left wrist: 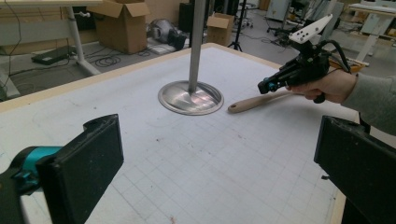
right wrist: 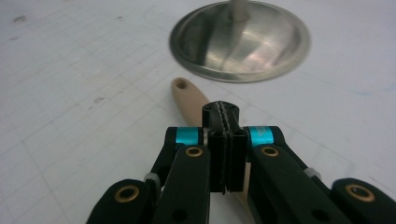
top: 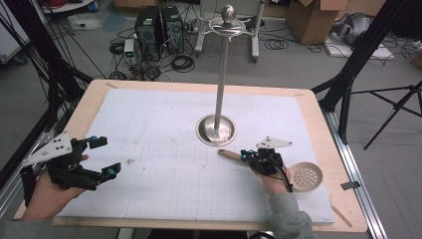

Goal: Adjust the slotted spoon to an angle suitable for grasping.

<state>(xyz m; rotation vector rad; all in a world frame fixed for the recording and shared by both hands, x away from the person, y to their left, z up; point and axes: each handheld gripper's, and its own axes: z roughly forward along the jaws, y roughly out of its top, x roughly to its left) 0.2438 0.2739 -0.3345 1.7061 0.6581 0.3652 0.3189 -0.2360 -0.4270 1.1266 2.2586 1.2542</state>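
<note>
Right tool [top: 247,155] clamped shut above the skimmer's [top: 303,176] wooden handle [right wrist: 189,100], apparently for hanging on the stand [top: 219,94]; left tool [top: 105,157] idle, gaping, empty.

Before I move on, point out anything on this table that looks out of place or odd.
Nothing looks spilled or broken. The wooden-handled skimmer spoon with the perforated round bowl lies flat on the white gridded mat rather than hanging from the tall steel hook stand. The right gripper has its jaws shut over the handle; whether they clamp it is unclear.
</note>
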